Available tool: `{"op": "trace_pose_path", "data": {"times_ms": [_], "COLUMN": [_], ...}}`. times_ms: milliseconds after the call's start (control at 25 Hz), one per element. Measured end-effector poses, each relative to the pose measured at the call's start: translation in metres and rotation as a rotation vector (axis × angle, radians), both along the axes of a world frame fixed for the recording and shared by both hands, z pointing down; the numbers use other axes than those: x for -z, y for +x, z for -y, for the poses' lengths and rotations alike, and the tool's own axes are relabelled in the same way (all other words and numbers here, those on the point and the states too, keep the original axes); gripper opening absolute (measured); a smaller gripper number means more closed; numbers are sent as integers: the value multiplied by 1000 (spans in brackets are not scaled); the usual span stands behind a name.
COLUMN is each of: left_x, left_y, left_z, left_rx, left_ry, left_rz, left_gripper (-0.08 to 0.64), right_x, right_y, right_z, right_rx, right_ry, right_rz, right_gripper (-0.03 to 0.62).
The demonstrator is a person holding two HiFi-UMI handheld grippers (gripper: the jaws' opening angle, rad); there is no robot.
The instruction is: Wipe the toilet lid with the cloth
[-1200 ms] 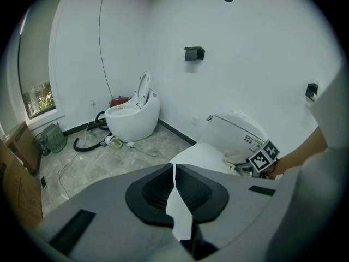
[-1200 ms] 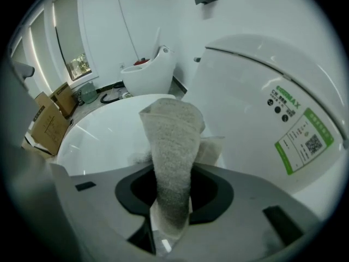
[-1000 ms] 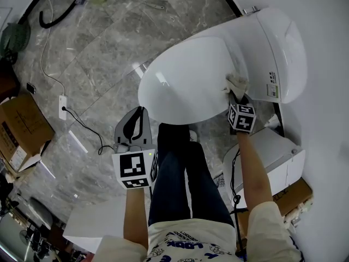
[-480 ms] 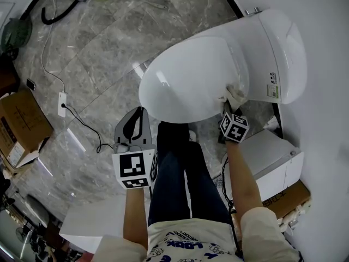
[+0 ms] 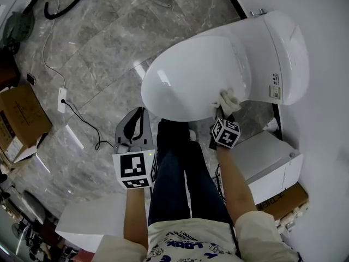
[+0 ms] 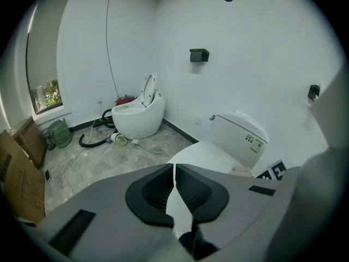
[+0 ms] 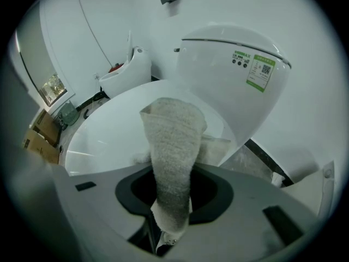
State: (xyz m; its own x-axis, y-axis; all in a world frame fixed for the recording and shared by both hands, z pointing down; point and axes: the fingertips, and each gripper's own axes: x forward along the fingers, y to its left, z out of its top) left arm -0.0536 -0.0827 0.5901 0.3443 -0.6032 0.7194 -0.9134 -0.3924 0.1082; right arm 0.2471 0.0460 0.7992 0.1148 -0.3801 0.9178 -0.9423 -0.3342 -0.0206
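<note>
1. One large white toilet (image 5: 272, 53) stands against the wall, with the person standing at its front end.
2. Its toilet lid (image 5: 191, 75) is closed. It is a wide, smooth oval that looks clean and glossy, and most of it is bare.
3. At the person's left side, the left gripper (image 5: 139, 116) hangs over the floor, apart from the toilet. Its jaws are pressed together with only a thin slit between them, and they hold nothing.
4. On the other side, the right gripper (image 5: 221, 113) reaches to the right edge of the lid, and its jaws pinch the cloth (image 7: 174, 146) firmly.
5. This cloth is a small pale towel. It folds up out of the jaws, and its free end lies on the lid's right rim.
6. To do the wiping well, it seems best to keep the cloth flat and pressed on the surface. The stroke should follow the curve of the rim, and only the fabric should touch the lid, not the hard jaws.
7. Compared with one second ago, the right gripper and the cloth have slid along the right edge, from near the hinge toward the person. The left gripper has stayed in its place.
</note>
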Motion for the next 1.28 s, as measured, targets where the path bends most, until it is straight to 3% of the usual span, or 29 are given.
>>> {"op": "trace_pose_path", "data": {"times_ms": [560, 800, 1280], "left_x": [0, -1, -2], "left_y": [-25, -40, -75], "left_z": [-7, -10, -20], "left_rx": [53, 79, 148], "left_ry": [-4, -3, -6], "left_rz": [7, 11, 17], "left_gripper": [15, 15, 15], "right_x": [-7, -10, -13], "right_y": [-95, -123, -173], "right_z": [-9, -7, 0], "right_rx": [131, 132, 246], "right_ry": [-43, -52, -60], "right_rz": [80, 91, 101], "right_gripper": [112, 111, 112]}}
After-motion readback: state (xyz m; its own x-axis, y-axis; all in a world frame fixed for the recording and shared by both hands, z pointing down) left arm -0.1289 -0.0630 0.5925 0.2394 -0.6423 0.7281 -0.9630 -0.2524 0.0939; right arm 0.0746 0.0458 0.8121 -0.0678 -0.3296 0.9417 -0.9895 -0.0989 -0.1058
